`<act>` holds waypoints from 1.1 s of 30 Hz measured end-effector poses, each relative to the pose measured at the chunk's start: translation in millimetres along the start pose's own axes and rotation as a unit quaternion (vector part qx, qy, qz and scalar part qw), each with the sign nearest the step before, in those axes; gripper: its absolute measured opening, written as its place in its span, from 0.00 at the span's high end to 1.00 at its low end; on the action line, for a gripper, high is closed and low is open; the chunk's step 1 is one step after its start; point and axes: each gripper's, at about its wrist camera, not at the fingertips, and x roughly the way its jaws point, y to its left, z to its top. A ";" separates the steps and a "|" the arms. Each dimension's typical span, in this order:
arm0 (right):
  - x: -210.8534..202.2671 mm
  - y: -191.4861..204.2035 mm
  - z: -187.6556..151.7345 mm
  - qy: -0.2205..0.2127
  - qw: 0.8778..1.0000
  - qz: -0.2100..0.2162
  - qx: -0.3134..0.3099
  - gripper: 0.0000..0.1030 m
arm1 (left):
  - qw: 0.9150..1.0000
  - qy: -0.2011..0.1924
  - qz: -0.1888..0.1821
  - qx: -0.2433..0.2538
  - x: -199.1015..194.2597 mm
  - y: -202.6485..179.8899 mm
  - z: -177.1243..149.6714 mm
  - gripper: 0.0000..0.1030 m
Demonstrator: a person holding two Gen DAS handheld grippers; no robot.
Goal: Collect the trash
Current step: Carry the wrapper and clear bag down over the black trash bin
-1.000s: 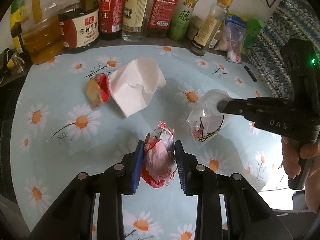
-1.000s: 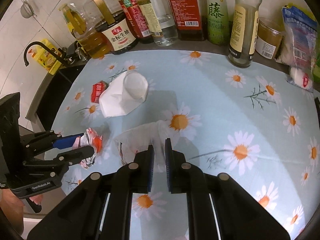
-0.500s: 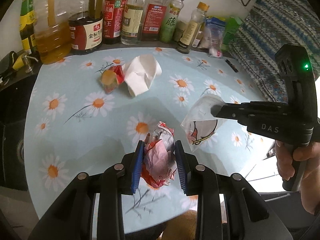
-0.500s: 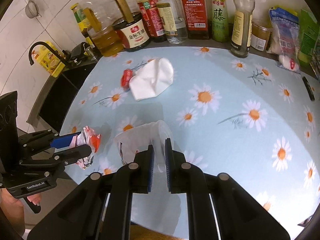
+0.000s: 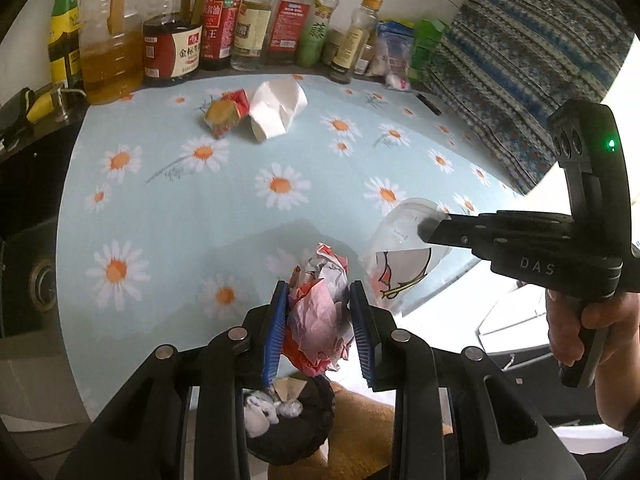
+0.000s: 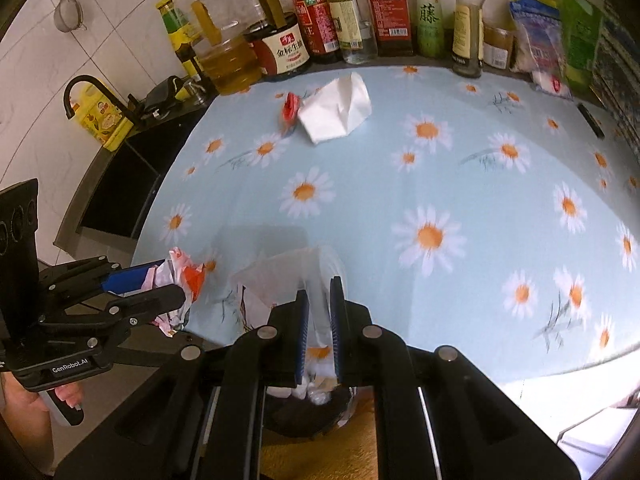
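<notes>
Both grippers have pulled back off the table edge.

L wrist: my left gripper [image 5: 319,317] pinches the crumpled wrapper [image 5: 318,312], now above the bin [image 5: 296,432].

R wrist: right gripper [image 6: 319,320] clamps the clear plastic cup [image 6: 288,280], bin [image 6: 312,412] just below. 2 pieces remain by the bottles: white paper [image 6: 338,110], red packet [image 6: 290,106]. Drop looks near.

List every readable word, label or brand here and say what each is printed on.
"DAS": right hand-held gripper body.
"GenRobot.AI": left hand-held gripper body.
"藤": green-labelled bottle.
"金标生抽": dark soy sauce jug.
Other bottle labels, the yellow carton and the snack packets: too small or blurred to read.
</notes>
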 end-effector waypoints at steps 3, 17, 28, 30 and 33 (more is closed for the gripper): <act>-1.9 7.9 -15.2 0.000 1.000 -0.002 0.007 0.89 | 1.000 0.004 -0.008 0.004 -3.7 0.7 -14.5 0.72; 4.9 33.0 -72.3 0.026 0.999 0.013 0.028 0.89 | 0.999 0.016 -0.025 -0.026 -17.1 10.3 -79.1 0.72; 34.6 39.4 -107.2 0.075 0.996 0.024 0.033 0.89 | 0.996 0.068 -0.025 -0.060 5.8 22.6 -127.9 0.71; 40.3 40.2 -111.2 0.083 0.996 0.026 0.033 0.89 | 0.995 0.077 -0.024 -0.066 10.0 24.5 -134.7 0.72; 49.0 42.1 -118.4 0.096 0.994 0.031 0.033 0.89 | 0.993 0.092 -0.023 -0.072 16.7 27.6 -143.5 0.71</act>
